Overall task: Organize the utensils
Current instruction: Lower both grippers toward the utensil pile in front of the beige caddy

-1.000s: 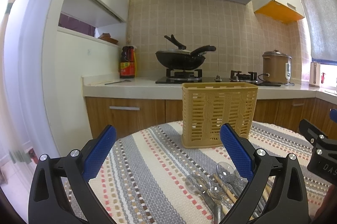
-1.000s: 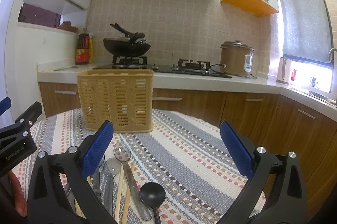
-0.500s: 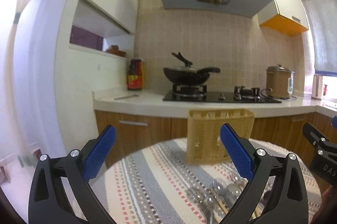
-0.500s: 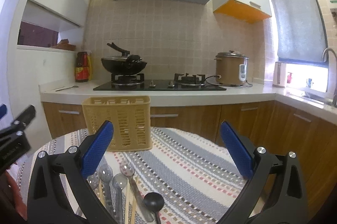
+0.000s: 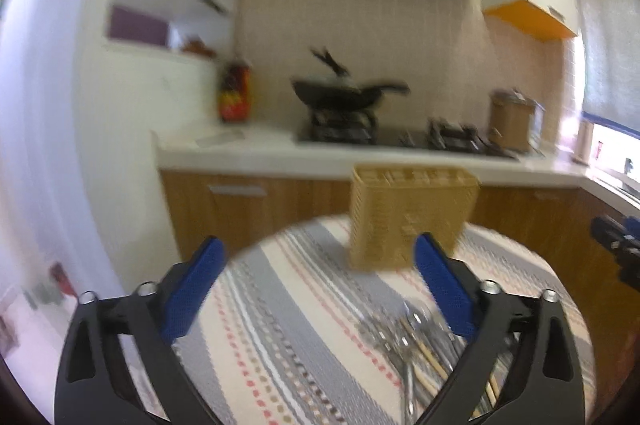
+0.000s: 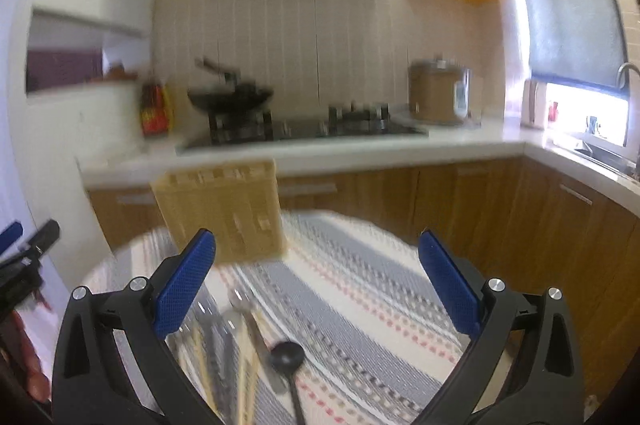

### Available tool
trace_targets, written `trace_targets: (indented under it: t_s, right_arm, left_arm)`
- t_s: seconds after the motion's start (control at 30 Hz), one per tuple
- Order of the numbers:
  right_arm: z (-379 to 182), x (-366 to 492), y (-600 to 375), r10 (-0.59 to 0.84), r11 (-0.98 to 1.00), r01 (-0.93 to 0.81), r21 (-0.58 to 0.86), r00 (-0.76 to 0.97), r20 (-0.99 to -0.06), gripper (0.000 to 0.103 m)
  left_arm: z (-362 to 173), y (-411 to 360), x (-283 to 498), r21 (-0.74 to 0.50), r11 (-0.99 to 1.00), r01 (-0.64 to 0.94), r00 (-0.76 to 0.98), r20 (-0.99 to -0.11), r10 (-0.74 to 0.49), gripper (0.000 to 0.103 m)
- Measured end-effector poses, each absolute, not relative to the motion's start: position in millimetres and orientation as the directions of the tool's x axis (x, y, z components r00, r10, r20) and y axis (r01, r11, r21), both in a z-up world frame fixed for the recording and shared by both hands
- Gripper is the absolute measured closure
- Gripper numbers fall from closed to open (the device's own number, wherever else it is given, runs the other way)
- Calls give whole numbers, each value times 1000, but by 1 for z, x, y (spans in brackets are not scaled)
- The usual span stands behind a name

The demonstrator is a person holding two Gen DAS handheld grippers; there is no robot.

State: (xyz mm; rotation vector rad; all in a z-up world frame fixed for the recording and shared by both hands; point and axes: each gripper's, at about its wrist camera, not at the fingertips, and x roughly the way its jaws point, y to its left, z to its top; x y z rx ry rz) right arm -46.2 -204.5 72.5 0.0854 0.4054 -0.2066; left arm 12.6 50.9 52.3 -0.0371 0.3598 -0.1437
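Utensils of metal and wood [image 5: 416, 349] lie bundled lengthwise, bowls toward the tan slotted plastic holder [image 5: 408, 217]; left hand-held gripper [image 5: 316, 289] closing on nothing, right hand-held gripper [image 6: 316, 285] apart.

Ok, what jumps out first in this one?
The tan slotted utensil basket standing at the far side of the striped round table. Nearer, loose utensils lie heaped on the cloth. Both grippers hang above, empty; the left gripper is closing slightly, the right gripper is open.
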Motion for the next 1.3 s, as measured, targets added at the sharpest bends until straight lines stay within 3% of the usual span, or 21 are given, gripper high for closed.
trace_targets:
  t_s: [0.07, 0.1, 0.17, 0.23, 0.4, 0.53, 0.7, 1.3]
  right_arm:
    - [68, -34, -206, -147, 984, 178, 24, 874, -463, 25]
    - [65, -24, -206, -124, 989, 151, 10, 850, -511, 29]
    - [58, -12, -204, -91, 993, 115, 7, 819, -567, 44]
    - [50, 2, -203, -32, 998, 64, 28, 777, -628, 47]
    - [24, 40, -194, 31, 999, -36, 9, 694, -719, 50]
    - [-4, 84, -195, 146, 988, -122, 93, 558, -817, 63]
    - [-29, 133, -192, 285, 954, -203, 220, 402, -870, 63]
    - [-49, 177, -160, 219, 953, -269, 138, 301, -928, 63]
  left_arm:
    - [45, 56, 33, -120, 970, 210, 861, -447, -242, 18]
    - [39, 58, 48, -180, 948, 263, 799, -510, -318, 19]
    - [26, 60, 71, -267, 916, 298, 695, -597, -400, 34]
    - [9, 58, 91, -314, 898, 309, 604, -664, -440, 37]
    - [-13, 42, 107, -323, 869, 376, 505, -714, -484, 40]
    - [-29, 22, 121, -321, 850, 418, 412, -767, -492, 40]
    - [-38, -3, 120, -220, 873, 436, 406, -817, -409, 40]
    - [-65, -35, 128, -90, 909, 407, 409, -872, -270, 46]
